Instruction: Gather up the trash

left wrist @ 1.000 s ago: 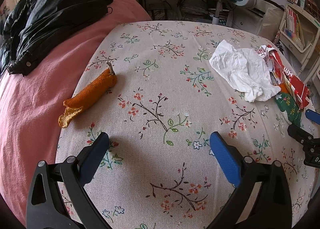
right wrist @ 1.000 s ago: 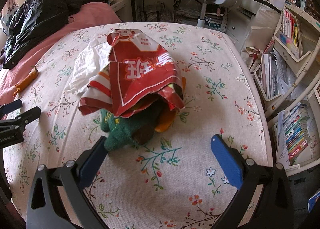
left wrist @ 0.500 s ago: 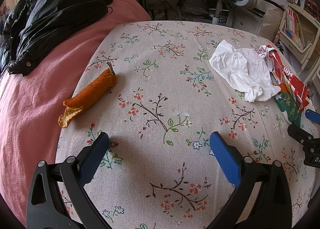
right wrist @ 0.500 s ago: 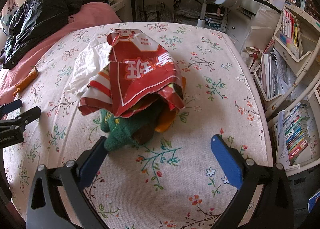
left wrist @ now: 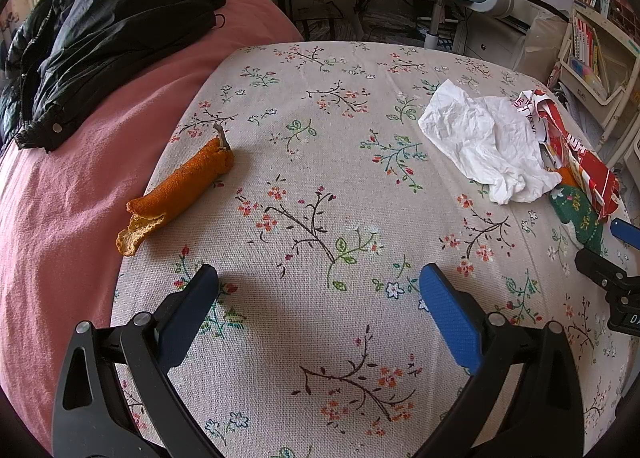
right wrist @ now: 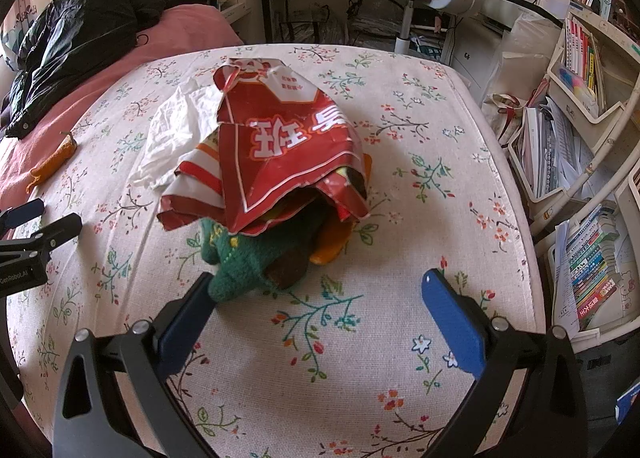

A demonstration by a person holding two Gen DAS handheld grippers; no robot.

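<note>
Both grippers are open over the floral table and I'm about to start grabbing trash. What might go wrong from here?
1. The orange peel lies at the tablecloth edge beside the pink blanket; the left gripper may nudge it off.
2. The red snack bag covers a green knitted item near the right gripper; one pinch may take both.
3. The white crumpled paper overlaps the bag and may drag along.
</note>
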